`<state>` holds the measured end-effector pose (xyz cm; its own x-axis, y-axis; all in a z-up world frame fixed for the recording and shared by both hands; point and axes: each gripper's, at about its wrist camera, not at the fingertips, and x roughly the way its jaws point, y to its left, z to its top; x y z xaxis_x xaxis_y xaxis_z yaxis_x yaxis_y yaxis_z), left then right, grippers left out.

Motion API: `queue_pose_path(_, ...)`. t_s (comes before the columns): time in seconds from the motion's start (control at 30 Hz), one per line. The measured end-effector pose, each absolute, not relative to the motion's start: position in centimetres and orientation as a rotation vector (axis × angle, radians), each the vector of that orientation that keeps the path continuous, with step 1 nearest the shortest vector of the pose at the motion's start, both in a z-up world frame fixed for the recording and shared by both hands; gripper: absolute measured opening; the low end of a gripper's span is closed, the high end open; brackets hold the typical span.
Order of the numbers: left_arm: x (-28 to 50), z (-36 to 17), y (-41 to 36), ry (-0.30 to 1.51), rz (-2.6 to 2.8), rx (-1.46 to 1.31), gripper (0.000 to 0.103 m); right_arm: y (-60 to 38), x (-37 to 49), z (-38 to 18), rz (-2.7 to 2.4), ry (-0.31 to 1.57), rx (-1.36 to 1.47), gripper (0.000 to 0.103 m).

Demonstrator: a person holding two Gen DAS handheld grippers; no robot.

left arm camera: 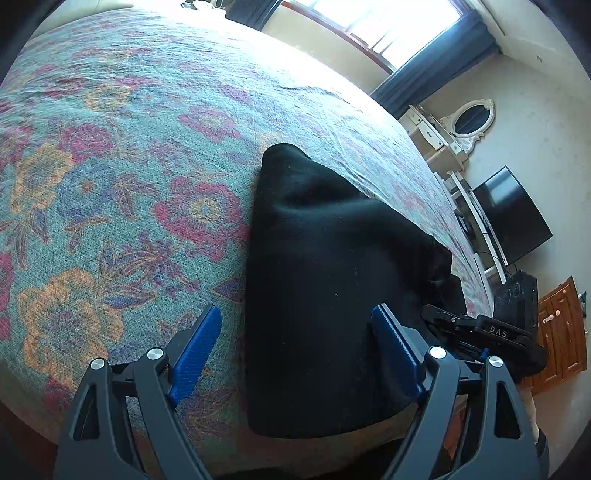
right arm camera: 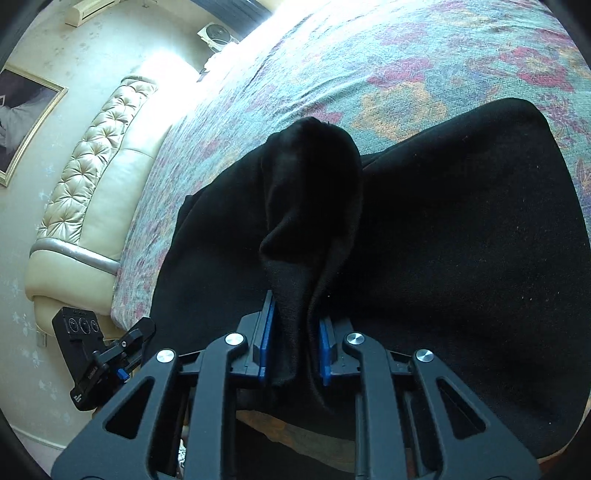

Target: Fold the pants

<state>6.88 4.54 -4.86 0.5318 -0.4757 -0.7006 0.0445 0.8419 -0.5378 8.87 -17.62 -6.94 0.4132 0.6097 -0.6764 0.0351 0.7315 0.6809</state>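
Daylight is streaming through the window (left arm camera: 373, 26), blowing out the bedspread (left arm camera: 122, 122) beneath it; fisheye edges are bending and darkening.

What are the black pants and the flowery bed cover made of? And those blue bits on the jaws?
Pants: soft matte knit, maybe fleece or cotton; it drapes in folds and holds lint specks.
Bed cover: woven, slightly fuzzy cloth, perhaps wool or chenille; the flower pattern looks grainy.
Blue pads: hard plastic, likely; ridged surface with a slight sheen.
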Motion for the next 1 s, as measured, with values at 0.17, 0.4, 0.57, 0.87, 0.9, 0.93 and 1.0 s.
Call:
queue_pose_path(0.17, 6.9, -4.8, 4.8, 0.967, -0.328, -0.513, 0.082, -18.8, 7.9, -3.6, 0.430, 1.007, 0.678, 0.014)
queue_pose_path(0.4, 6.6, -4.5, 4.0, 0.972, -0.379, -0.550, 0.082, -22.8, 5.8, -1.1, 0.352, 0.966, 0.604, 0.010)
queue_pose_path(0.57, 6.2, -4.6, 2.4, 0.981, -0.425, -0.512, 0.082, -26.1, 4.5, -2.3, 0.277, 0.989, 0.614, 0.010)
queue_pose_path(0.87, 6.2, -5.6, 0.8, 1.022, -0.453, -0.461, 0.082, -29.2, 3.8, -6.6, 0.283, 1.013, 0.717, 0.010)
queue_pose_path(0.9, 6.4, -5.2, 0.6, 1.023, -0.454, -0.462, 0.082, -29.2, 3.9, -7.1, 0.285, 1.013, 0.732, 0.010)
queue_pose_path(0.93, 6.4, -5.2, 0.6, 1.023, -0.456, -0.465, 0.082, -29.5, 3.9, -7.5, 0.284, 1.014, 0.737, 0.010)
queue_pose_path(1.0, 6.6, -5.3, 0.5, 1.027, -0.462, -0.474, 0.082, -30.0, 3.7, -8.1, 0.297, 1.010, 0.775, 0.011)
